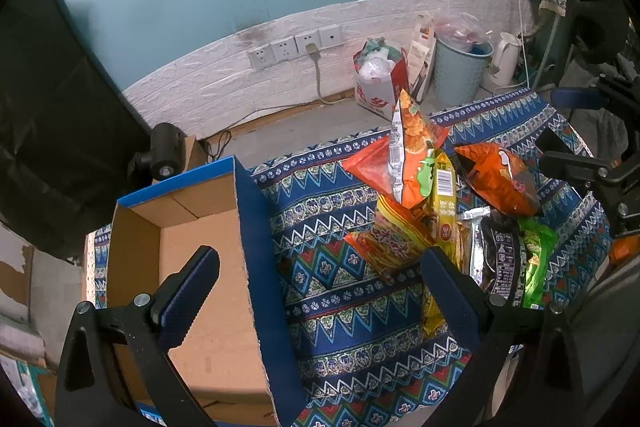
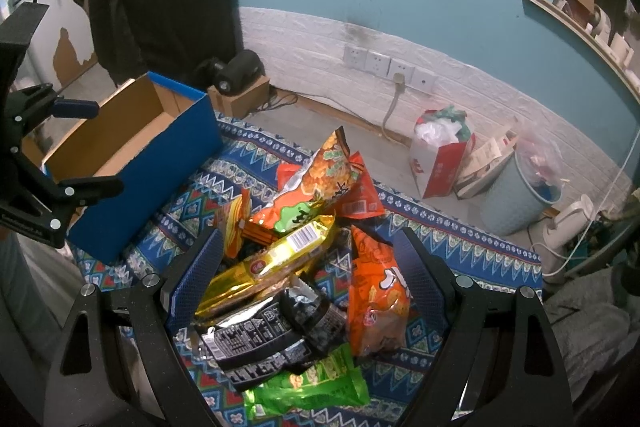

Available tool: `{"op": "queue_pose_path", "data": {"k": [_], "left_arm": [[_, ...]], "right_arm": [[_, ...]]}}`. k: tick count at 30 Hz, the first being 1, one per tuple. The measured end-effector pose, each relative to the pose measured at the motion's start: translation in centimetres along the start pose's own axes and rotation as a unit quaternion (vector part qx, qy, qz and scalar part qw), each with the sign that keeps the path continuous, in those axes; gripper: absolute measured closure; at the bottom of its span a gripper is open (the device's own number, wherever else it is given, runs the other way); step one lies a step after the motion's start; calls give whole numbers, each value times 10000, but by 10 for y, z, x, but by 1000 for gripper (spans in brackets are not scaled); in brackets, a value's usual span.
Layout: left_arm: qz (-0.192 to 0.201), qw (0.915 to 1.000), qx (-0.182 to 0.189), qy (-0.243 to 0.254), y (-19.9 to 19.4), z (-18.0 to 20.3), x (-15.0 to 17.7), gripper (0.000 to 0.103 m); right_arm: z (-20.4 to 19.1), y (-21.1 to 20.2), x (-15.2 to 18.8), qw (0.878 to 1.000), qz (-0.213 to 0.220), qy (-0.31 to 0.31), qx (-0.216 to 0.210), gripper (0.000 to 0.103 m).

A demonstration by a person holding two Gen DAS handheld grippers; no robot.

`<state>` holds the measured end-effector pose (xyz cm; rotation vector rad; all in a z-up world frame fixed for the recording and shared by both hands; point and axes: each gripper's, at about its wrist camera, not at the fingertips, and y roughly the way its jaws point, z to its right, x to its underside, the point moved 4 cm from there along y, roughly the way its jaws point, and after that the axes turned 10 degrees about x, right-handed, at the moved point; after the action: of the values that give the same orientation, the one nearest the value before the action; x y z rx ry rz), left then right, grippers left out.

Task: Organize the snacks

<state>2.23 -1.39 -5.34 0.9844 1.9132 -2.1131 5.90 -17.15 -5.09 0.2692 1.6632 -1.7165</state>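
Note:
A pile of snack bags lies on a patterned blue cloth (image 1: 344, 311): an upright orange bag (image 1: 414, 155), a gold pack (image 2: 272, 263), a black pack (image 2: 272, 339), an orange bag (image 2: 376, 299) and a green bag (image 2: 308, 387). An open blue cardboard box (image 1: 208, 267) stands left of the pile and shows nothing inside. My left gripper (image 1: 320, 263) is open, straddling the box's right wall. My right gripper (image 2: 308, 247) is open above the pile, its fingers either side of the gold pack.
Behind the cloth are a grey floor, a red-and-white bag (image 1: 380, 75), a pale blue bin (image 1: 460, 67) and a white kettle (image 1: 504, 59). Wall sockets (image 1: 296, 45) with a cable sit on the white brick strip. A small box with a black device (image 2: 240, 83) stands behind the blue box.

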Motion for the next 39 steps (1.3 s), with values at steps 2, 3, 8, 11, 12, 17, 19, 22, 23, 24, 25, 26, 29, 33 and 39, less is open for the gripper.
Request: {"op": "queue_pose_path", "data": {"k": [2,3,8,11,12,17,19,22,23,24,25,26,29,33,39], "left_arm": [[-4,10000,-8,13,0,0,0,1],[-4,10000,-10,20,1,1,1,1],[-5,10000,-8,13,1,1,1,1],[-10,10000,-12,20,1,2,1,1],[-9,10000,-12,22,1,2,1,1],[-26,10000,-17,28,2,2,2,1],[-35,10000,-18,37,3,2,3,1],[-35,10000,-18,38,3,2,3,1],[-38,10000,-22,40,3,2,3,1],[-35,10000,-23,36,3,2,3,1],[-34,10000,-20,33,3,2,3,1],[-33,10000,-17,33,3,2,3,1],[-35,10000,-21,33,3,2,2,1],[-42,10000,-19,33,3,3,3,1],[-54,10000,-23,55,4,5,5,1]], "right_arm": [[1,0,2,10000,-22,0,0,18],[1,0,2,10000,-32,-1,3,18],[0,1,2,10000,-50,-21,5,18],[-1,2,1,10000,-56,-15,7,18],[-1,2,1,10000,-57,-15,9,18],[-1,3,1,10000,-89,-25,9,18],[-1,3,2,10000,-93,-25,11,18],[-1,3,2,10000,-93,-31,9,18],[-1,3,2,10000,-95,-30,11,18],[-1,3,2,9999,-95,-30,11,18],[-1,3,2,9999,-98,-32,10,18],[-1,3,2,9999,-102,-33,12,18],[-1,3,3,9999,-114,-47,11,18],[-1,3,3,9999,-110,-45,10,18],[0,3,4,9999,-120,-56,15,18]]}}
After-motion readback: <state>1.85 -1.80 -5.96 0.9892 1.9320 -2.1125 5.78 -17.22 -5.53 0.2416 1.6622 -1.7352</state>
